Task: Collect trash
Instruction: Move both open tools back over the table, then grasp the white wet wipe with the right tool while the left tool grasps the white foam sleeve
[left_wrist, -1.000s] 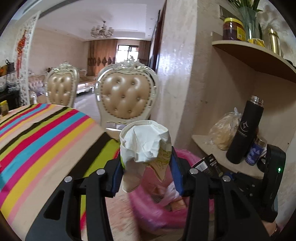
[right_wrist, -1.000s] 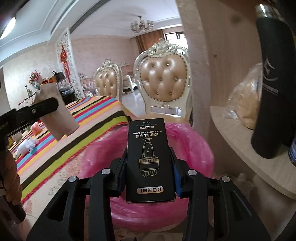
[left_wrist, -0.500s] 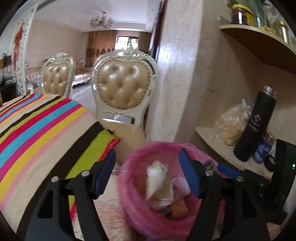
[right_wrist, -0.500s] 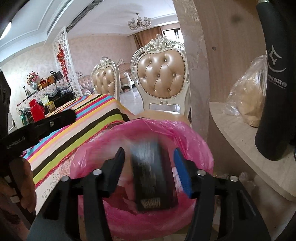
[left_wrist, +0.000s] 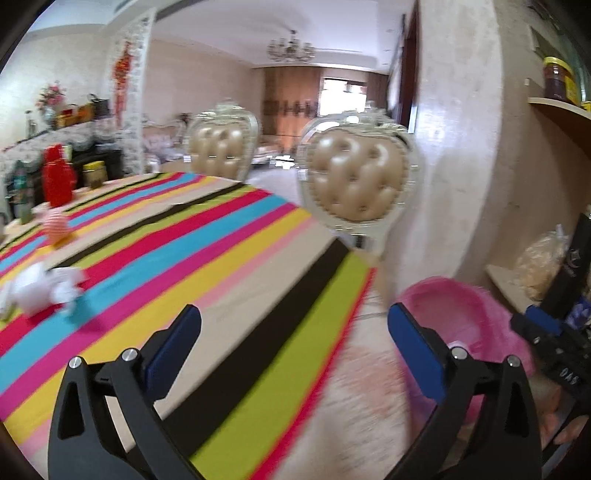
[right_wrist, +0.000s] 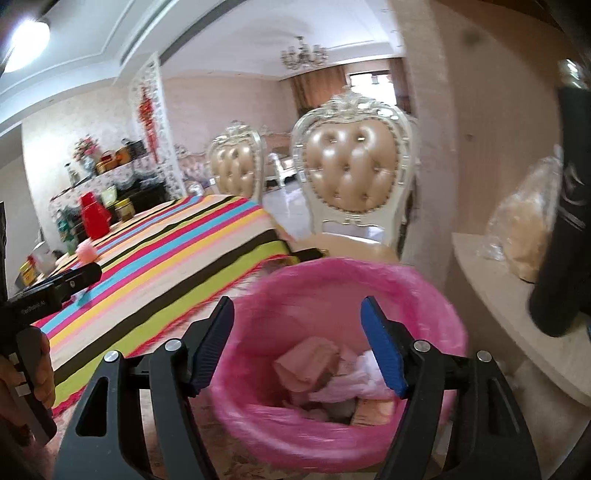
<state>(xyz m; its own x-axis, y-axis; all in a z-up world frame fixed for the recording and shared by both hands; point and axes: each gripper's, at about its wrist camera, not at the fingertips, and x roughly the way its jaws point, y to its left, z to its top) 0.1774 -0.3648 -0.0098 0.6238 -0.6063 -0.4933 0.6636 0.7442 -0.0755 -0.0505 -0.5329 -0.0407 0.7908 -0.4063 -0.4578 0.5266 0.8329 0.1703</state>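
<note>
My left gripper (left_wrist: 293, 321) hangs over the striped tablecloth (left_wrist: 207, 258), its jaws still opening wide with nothing between them. On the cloth at the far left lie a crumpled white tissue (left_wrist: 40, 288) and a small red-and-white striped piece (left_wrist: 55, 221). The pink-lined bin (left_wrist: 461, 314) stands to its right beside the table. My right gripper (right_wrist: 298, 308) hovers above that bin (right_wrist: 332, 273), jaws opening and empty. Paper and wrapper trash (right_wrist: 325, 373) lies inside. The left gripper (right_wrist: 55, 288) shows at the right wrist view's left edge, held by a hand (right_wrist: 35, 369).
Two padded chairs (left_wrist: 354, 184) stand behind the table's end. A red container (left_wrist: 57, 177) and jars sit on the table's far side. To the right of the bin, a wall shelf (right_wrist: 491, 295) holds a black flask (right_wrist: 561, 221) and a food bag (right_wrist: 524, 229).
Both grippers opened. The crumpled paper cup fell from the left one and the black box from the right one into the bin. The left gripper then swung left over the table.
</note>
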